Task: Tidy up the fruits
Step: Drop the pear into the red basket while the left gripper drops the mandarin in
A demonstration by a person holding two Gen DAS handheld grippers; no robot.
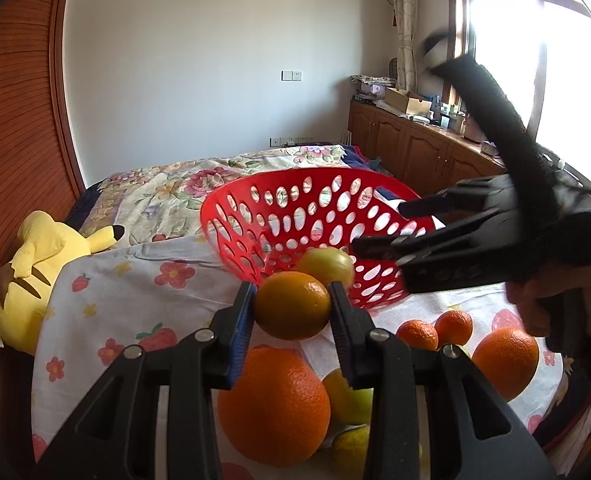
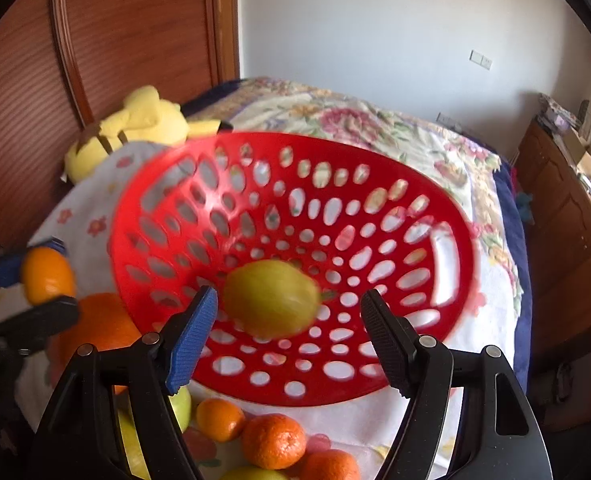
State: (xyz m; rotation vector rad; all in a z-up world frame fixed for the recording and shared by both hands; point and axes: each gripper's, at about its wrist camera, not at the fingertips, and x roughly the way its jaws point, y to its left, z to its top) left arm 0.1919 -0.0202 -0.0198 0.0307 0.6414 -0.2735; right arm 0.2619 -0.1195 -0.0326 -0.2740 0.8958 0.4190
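Left gripper [image 1: 291, 304] clamps an orange [image 1: 293, 306]; right gripper [image 2: 289, 320] gapes over the red basket [image 2: 451, 276]

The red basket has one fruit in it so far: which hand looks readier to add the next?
The left. Its gripper is shut on an orange just outside the basket; the right gripper is open and empty above the yellow-green fruit.

The left wrist camera sits close behind its own fingers, looking down and across the bed toward the far wall and window. The right wrist camera looks more steeply down into the red basket [image 2: 461, 240], very near it. Both views share the basket [image 1: 231, 208], the yellow plush toy [image 1: 39, 264] and the flowered bedspread [image 1: 167, 188].
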